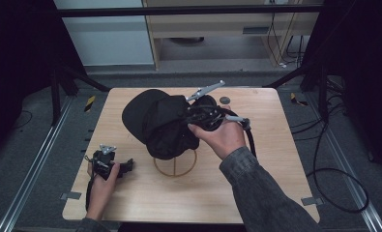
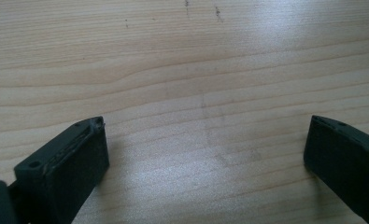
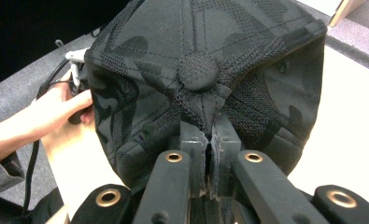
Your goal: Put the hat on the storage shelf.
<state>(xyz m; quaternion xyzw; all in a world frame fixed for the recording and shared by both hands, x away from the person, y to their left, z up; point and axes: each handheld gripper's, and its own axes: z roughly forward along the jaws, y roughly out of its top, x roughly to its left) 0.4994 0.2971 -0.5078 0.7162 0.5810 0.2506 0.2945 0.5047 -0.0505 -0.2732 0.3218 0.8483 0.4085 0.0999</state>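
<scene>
The right gripper point(image 3: 209, 140) has its fingers pinched tight on a fold of the black cap point(image 3: 205, 70) just below the crown button, holding it over the wire stand point(image 1: 175, 164). The left gripper point(image 1: 112, 164) rests on the desk point(image 2: 182, 70), fingers wide and empty. The thin pinch could slip — the cap might land skewed or tip the light stand.

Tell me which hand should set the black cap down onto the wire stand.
Right. The right gripper already has its jaws pinched on the black fabric baseball cap, which hangs directly over the round wire stand. The left gripper rests open on the light wooden table, off to the side.
</scene>
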